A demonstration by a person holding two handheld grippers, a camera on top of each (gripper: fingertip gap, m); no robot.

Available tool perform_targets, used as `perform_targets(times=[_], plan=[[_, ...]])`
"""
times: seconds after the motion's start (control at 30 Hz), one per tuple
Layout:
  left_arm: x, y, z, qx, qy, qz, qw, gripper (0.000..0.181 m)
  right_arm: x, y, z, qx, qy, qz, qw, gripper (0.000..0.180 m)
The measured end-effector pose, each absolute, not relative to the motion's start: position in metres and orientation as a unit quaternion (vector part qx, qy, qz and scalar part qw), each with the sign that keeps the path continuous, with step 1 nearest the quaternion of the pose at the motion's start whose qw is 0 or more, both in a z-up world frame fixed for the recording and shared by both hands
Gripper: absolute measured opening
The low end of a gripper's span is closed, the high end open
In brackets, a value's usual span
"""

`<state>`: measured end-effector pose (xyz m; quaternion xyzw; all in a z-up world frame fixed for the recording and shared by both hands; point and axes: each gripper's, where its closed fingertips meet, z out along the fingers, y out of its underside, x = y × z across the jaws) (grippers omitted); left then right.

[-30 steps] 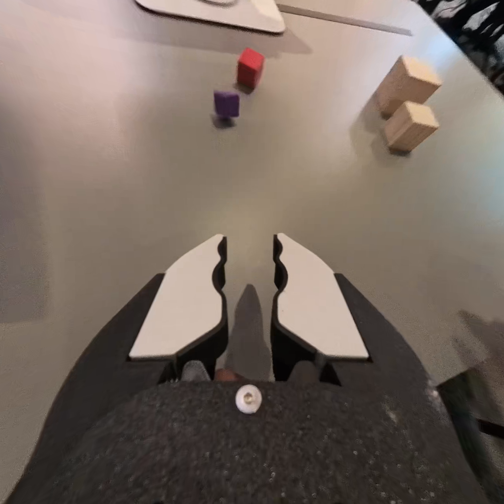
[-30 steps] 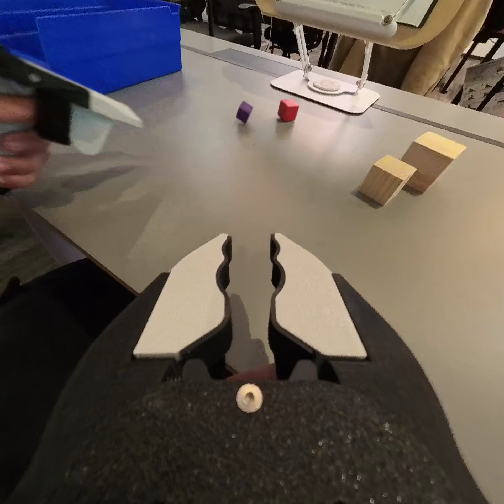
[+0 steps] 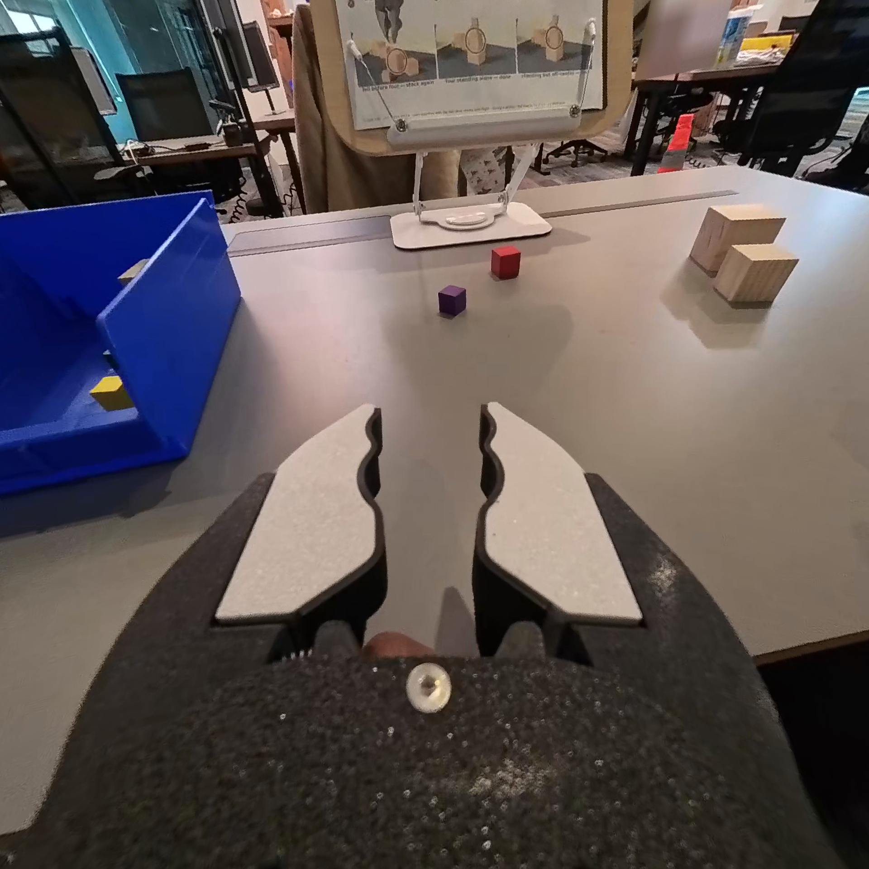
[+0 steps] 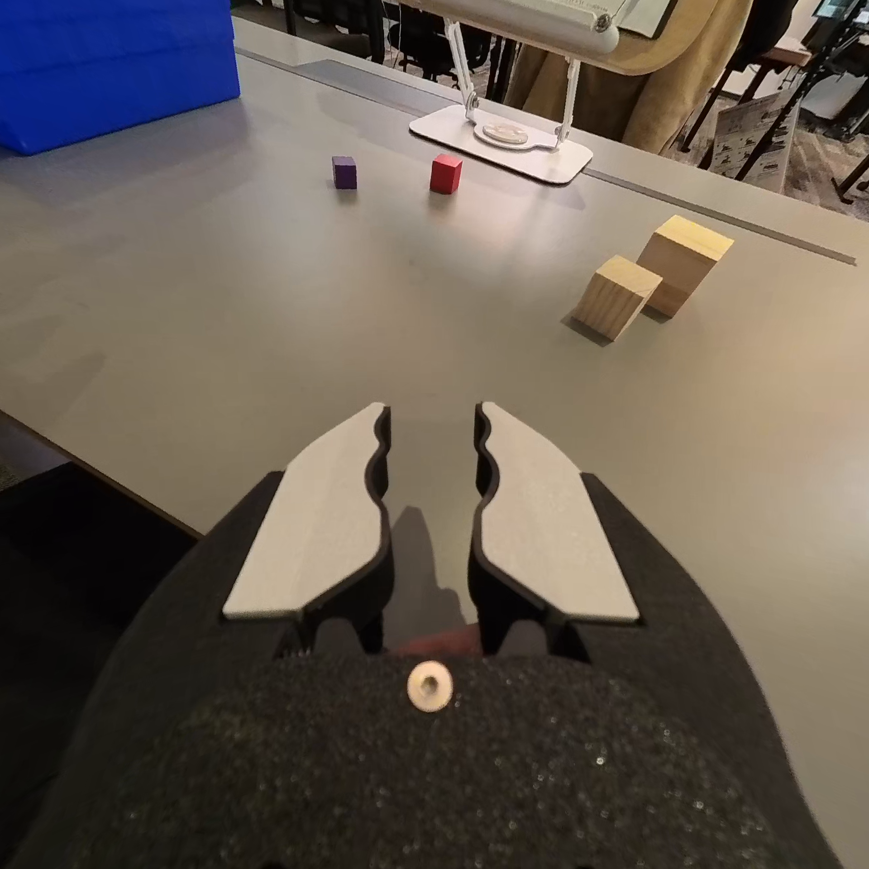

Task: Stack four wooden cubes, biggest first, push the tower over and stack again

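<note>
Four cubes lie apart on the grey table [image 3: 611, 446]. The biggest plain wooden cube [image 3: 733, 235] [image 4: 682, 263] stands far right, with a smaller plain wooden cube [image 3: 754, 277] [image 4: 616, 296] touching its front. A red cube [image 3: 505, 262] [image 4: 445, 173] and a smaller purple cube [image 3: 452, 299] [image 4: 344, 172] sit near the middle back. My left gripper [image 3: 429, 416] is open and empty over the near table. My right gripper [image 4: 432, 414] is open and empty near the front edge.
A blue bin [image 3: 155, 329] [image 4: 113, 70] stands at the left with a yellow cube [image 3: 113, 392] inside. A white stand [image 3: 470, 225] [image 4: 503, 141] holding an instruction sheet sits at the back edge. Chairs and desks stand beyond the table. My right fingertips sit around 30 cm from my left ones.
The left gripper has pulled back and tilted up, so the bin and the stand now show. The right view has moved closer to the table; the left gripper has left it.
</note>
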<state>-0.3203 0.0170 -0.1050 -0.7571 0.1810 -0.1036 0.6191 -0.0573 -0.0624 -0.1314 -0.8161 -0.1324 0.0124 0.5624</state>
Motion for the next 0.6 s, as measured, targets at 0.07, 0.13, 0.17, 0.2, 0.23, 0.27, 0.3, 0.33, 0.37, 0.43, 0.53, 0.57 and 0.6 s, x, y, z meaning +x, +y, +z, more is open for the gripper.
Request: perform_targets(times=[0.07, 0.13, 0.17, 0.2, 0.23, 0.27, 0.3, 0.33, 0.37, 0.43, 0.53, 0.57, 0.6], plan=[[-0.319, 0.016, -0.107, -0.76, 0.184, -0.105, 0.614, 0.04, -0.058, -0.062, -0.132, -0.817, -0.134, 0.014, 0.561, 0.033], [-0.316, 0.015, -0.108, -0.762, 0.188, -0.109, 0.61, 0.04, -0.057, -0.058, -0.13, -0.82, -0.135, 0.016, 0.556, 0.033], [-0.315, 0.015, -0.109, -0.763, 0.19, -0.107, 0.608, 0.04, -0.053, -0.051, -0.123, -0.822, -0.133, 0.015, 0.553, 0.033], [-0.314, 0.015, -0.11, -0.765, 0.192, -0.106, 0.606, 0.04, -0.043, -0.041, -0.112, -0.827, -0.123, 0.01, 0.548, 0.035], [-0.313, 0.015, -0.111, -0.766, 0.195, -0.106, 0.603, 0.04, -0.033, -0.028, -0.101, -0.835, -0.108, 0.015, 0.539, 0.041], [-0.313, 0.015, -0.113, -0.767, 0.196, -0.107, 0.601, 0.04, -0.024, -0.011, -0.088, -0.844, -0.091, 0.035, 0.528, 0.047], [-0.312, 0.015, -0.114, -0.768, 0.197, -0.108, 0.6, 0.04, -0.011, 0.01, -0.075, -0.852, -0.071, 0.049, 0.516, 0.05], [-0.311, 0.015, -0.115, -0.769, 0.198, -0.109, 0.597, 0.04, 0.004, 0.036, -0.065, -0.863, -0.052, 0.05, 0.5, 0.052], [-0.31, 0.016, -0.116, -0.771, 0.2, -0.11, 0.594, 0.04, 0.023, 0.062, -0.06, -0.878, -0.034, 0.04, 0.476, 0.056], [-0.307, 0.016, -0.117, -0.772, 0.204, -0.112, 0.591, 0.04, 0.062, 0.113, -0.06, -0.91, 0.003, 0.002, 0.415, 0.062], [-0.306, 0.018, -0.12, -0.773, 0.212, -0.109, 0.588, 0.04, 0.097, 0.159, -0.081, -0.947, 0.064, -0.016, 0.316, 0.065], [-0.305, 0.018, -0.121, -0.773, 0.214, -0.11, 0.587, 0.04, 0.098, 0.167, -0.092, -0.955, 0.084, -0.002, 0.283, 0.068], [-0.305, 0.018, -0.123, -0.775, 0.216, -0.111, 0.584, 0.04, 0.095, 0.172, -0.102, -0.961, 0.101, 0.017, 0.255, 0.07]])
